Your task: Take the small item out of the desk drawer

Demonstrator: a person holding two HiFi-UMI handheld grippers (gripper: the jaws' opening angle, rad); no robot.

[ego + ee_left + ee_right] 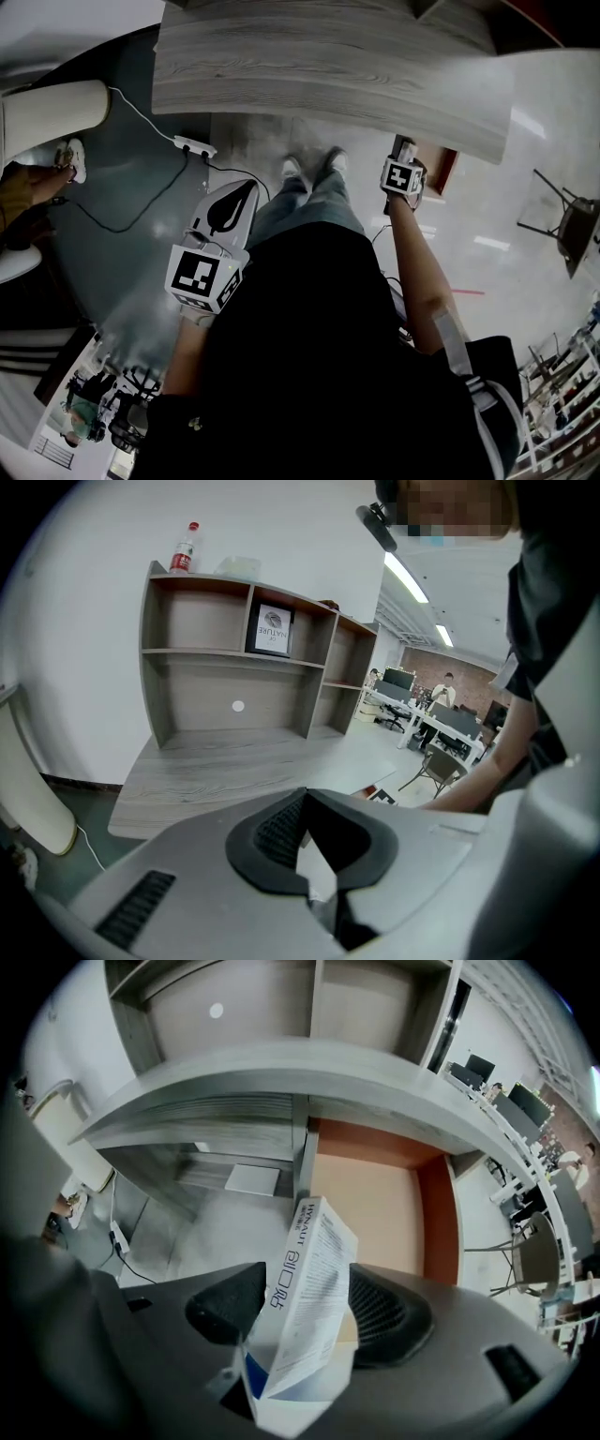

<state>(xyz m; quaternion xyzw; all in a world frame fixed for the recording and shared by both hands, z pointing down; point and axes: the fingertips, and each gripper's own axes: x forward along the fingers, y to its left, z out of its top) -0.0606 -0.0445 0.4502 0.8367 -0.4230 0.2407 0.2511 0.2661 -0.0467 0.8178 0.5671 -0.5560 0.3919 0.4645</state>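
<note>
Small white box (314,1269) looks clear of the open drawer (375,1204), leaning loose between the spread jaws of the right gripper (305,1309); the left gripper (314,855) waits, jaws together, empty; only setting the box down seems left

Office: rows of desks (450,726), monitors (401,680).

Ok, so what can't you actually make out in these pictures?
Head view: the jaws of the right gripper and most of the drawer, hidden under the desk top.
Right gripper view: the small print on the box between the jaws, too fine to read; the drawer's near end, covered by box and gripper.
Left gripper view: the label of the bottle on the shelf unit, too small.
</note>
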